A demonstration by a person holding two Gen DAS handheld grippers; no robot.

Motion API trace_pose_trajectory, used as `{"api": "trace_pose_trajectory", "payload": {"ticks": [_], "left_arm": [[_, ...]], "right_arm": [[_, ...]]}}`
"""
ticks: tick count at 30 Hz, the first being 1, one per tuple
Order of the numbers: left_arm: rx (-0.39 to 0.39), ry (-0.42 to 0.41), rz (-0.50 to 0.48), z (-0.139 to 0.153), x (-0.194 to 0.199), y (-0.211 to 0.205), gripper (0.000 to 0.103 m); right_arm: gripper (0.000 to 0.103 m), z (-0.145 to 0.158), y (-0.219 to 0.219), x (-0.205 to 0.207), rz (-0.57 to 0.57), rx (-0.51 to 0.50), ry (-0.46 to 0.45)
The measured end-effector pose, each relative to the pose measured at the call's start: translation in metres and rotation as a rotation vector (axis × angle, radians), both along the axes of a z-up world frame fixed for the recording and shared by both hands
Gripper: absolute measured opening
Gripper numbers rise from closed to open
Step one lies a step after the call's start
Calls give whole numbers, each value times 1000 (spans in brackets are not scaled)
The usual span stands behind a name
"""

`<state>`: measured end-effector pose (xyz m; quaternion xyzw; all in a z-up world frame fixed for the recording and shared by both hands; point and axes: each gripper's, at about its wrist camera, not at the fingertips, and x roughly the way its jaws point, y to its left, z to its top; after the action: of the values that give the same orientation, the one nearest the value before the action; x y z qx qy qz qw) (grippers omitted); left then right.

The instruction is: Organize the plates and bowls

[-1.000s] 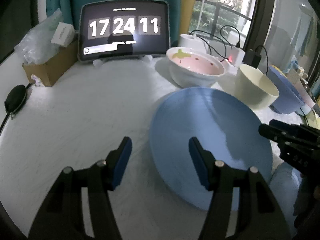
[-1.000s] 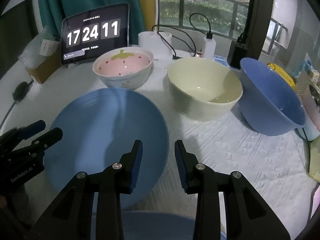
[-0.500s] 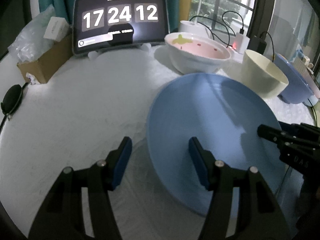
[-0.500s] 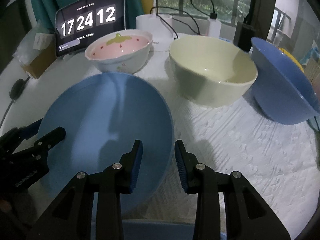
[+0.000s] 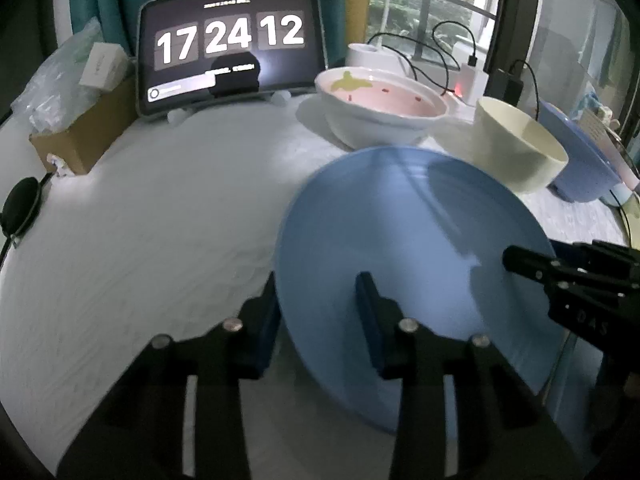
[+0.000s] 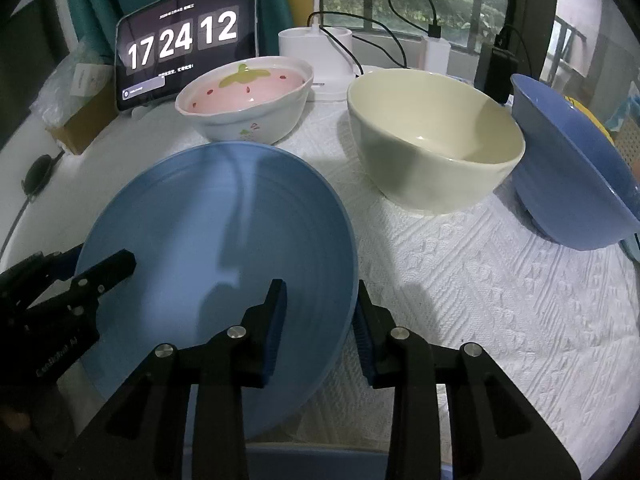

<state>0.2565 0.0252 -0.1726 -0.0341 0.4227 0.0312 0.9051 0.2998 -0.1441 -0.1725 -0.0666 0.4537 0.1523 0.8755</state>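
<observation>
Blue plate (image 5: pixel 412 240) sits tilted above the white textured cloth (image 6: pixel 500 300), its near rims caught between the fingers of both grippers. Left gripper (image 5: pixel 316 320) straddles the plate's left rim; its jaws have just been closing, with the rim between them, one pad under the plate and one on its upper face. Whether both pads press firmly cannot be told, as that edge is blurred. Right gripper (image 6: pixel 320 320) straddles the right rim, one finger over the plate's face and one outside the edge, jaws narrow; contact looks likely on the outer pad but is not certain.

Strawberry-pattern bowl (image 6: pixel 244 100) stands just behind the plate, upright. Cream bowl (image 6: pixel 432 136) stands to its right, upright, and the blue bowl (image 6: pixel 568 168) beside that is tipped toward the cream one. Tablet (image 5: pixel 230 44) showing a clock stands at the back, with a cardboard box (image 5: pixel 84 128) to its left. A second blue rim (image 6: pixel 320 464) shows at the bottom edge of the right wrist view.
</observation>
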Motion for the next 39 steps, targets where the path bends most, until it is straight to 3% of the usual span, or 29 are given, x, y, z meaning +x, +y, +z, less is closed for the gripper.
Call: {"api": "trace_pose_trajectory", "payload": {"ticks": [16, 39], "left_arm": [[3, -78, 37, 29, -25, 12, 38], [-7, -142, -38, 61, -74, -23, 38]], "right_arm": [[29, 28, 11, -20, 39, 23, -91], [29, 58, -25, -73, -24, 32, -167]]}}
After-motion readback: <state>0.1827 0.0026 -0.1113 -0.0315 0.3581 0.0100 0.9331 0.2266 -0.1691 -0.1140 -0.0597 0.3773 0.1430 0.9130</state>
